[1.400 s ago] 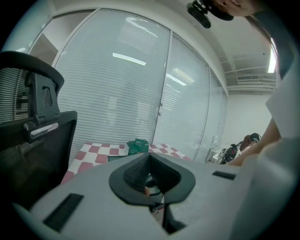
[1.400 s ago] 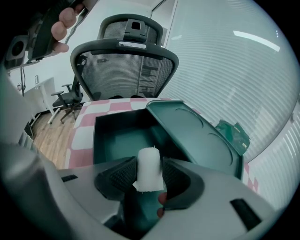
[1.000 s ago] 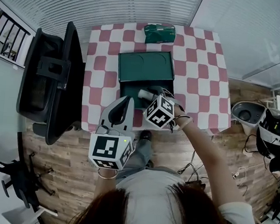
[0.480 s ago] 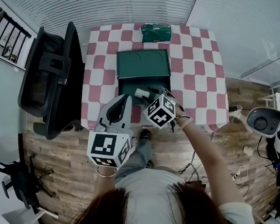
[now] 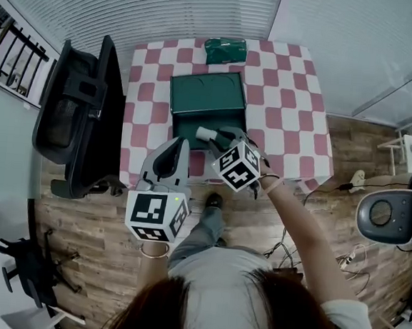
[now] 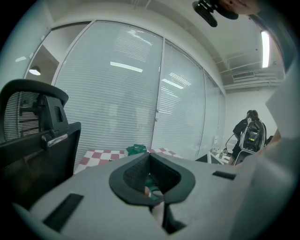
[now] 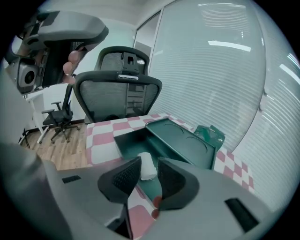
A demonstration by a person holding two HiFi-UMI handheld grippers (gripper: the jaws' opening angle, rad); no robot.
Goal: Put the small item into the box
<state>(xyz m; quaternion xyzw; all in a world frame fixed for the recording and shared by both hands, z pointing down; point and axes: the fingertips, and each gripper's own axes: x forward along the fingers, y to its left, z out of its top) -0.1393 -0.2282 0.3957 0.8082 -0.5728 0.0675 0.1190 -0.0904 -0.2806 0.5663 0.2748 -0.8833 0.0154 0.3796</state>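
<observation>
White and cylindrical, the small roll is lying in the near, open tray of the dark green box, whose lid is lying flat on the far side. It is looking light and perhaps a little soft, and likely to roll, so gripping it across its round middle would probably suit best. The right gripper is hovering just above it. Its jaws are partly apart and have just been closing, with the roll showing between their tips but not pinched. The left gripper is waiting at the near edge of the checked surface, jaws together and empty.
</observation>
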